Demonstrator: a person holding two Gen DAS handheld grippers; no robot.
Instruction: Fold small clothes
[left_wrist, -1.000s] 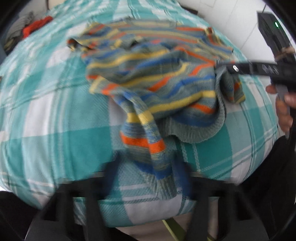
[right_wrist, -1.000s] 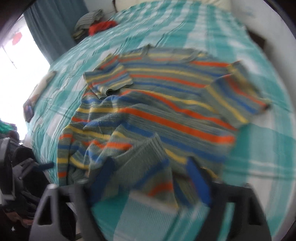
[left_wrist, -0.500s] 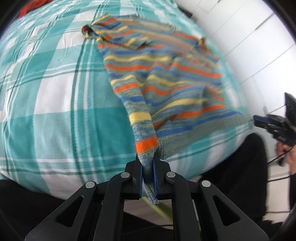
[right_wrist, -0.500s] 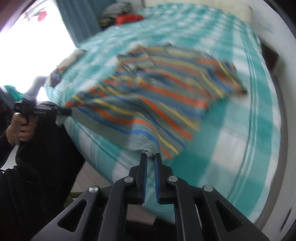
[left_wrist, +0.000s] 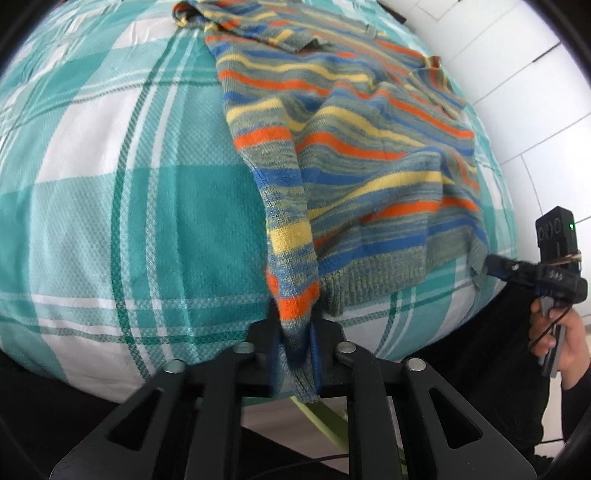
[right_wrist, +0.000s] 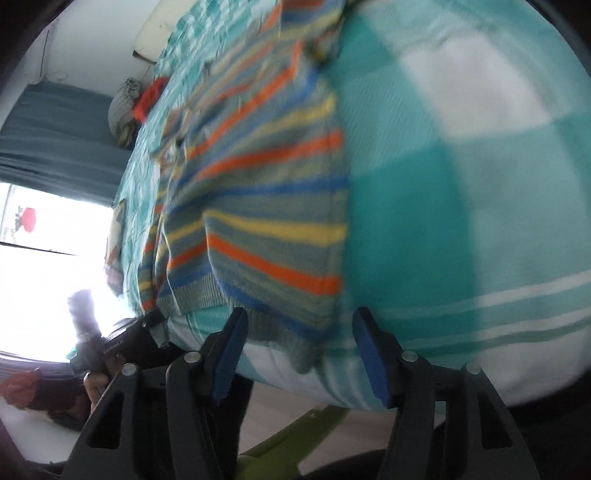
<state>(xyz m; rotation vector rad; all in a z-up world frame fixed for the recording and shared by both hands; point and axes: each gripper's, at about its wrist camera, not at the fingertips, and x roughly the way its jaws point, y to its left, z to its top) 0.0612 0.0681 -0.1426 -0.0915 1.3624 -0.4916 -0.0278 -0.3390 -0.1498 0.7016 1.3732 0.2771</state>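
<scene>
Across the bed (left_wrist: 110, 206), under its teal-and-white checked cover, the striped sweater (left_wrist: 351, 155) lies spread from about twelve o'clock down to the near edge at six, its ribbed hem hanging a little over the side. Being a loose knit, it will likely stretch and skew if only one corner is pulled.

At six o'clock in the left wrist view, the left gripper (left_wrist: 295, 354) has its fingers clenched on the hem's left corner. The right gripper (right_wrist: 295, 354) is opening; the right corner lies between its fingers, and the pads do not seem to press it.

If that corner drops free, the hem may slump off the bed edge, drag the flattened body crooked and leave wrinkles before the fold. A harder tug from the left could bunch the side seam.
</scene>
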